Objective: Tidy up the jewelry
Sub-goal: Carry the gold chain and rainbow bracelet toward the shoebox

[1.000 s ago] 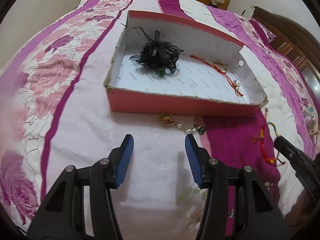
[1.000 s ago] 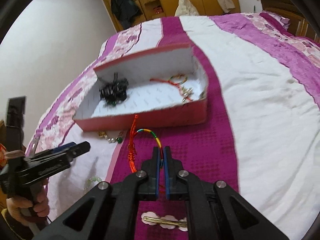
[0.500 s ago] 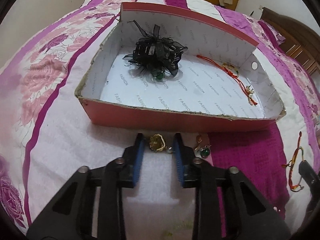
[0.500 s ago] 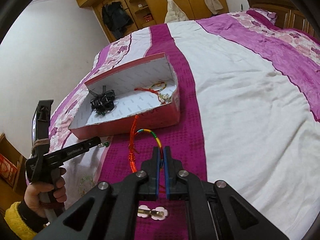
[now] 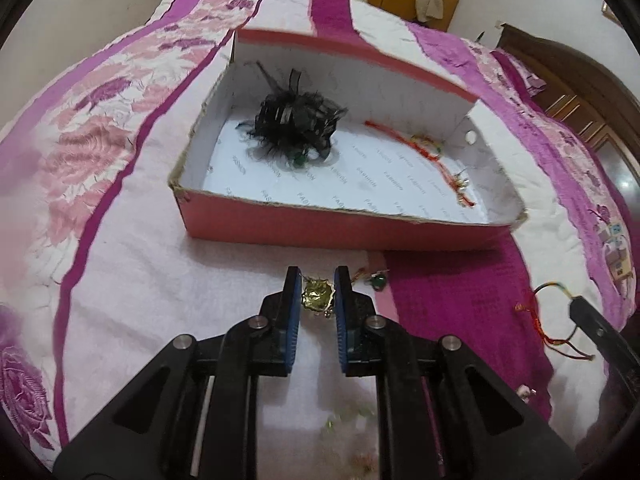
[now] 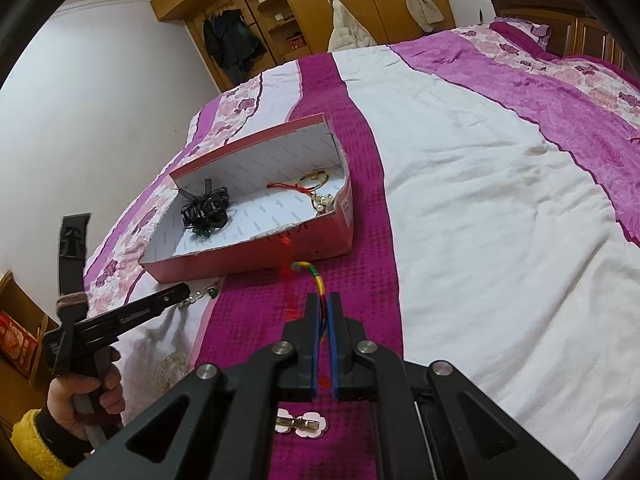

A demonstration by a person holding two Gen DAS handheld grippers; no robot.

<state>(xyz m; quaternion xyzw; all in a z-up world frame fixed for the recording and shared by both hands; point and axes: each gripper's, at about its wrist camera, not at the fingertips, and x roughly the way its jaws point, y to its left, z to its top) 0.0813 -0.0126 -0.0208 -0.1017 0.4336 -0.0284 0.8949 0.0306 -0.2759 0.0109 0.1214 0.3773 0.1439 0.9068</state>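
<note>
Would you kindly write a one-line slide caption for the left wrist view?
Left gripper fingers bracket a gold pendant lying on the bedspread before the pink box.
</note>
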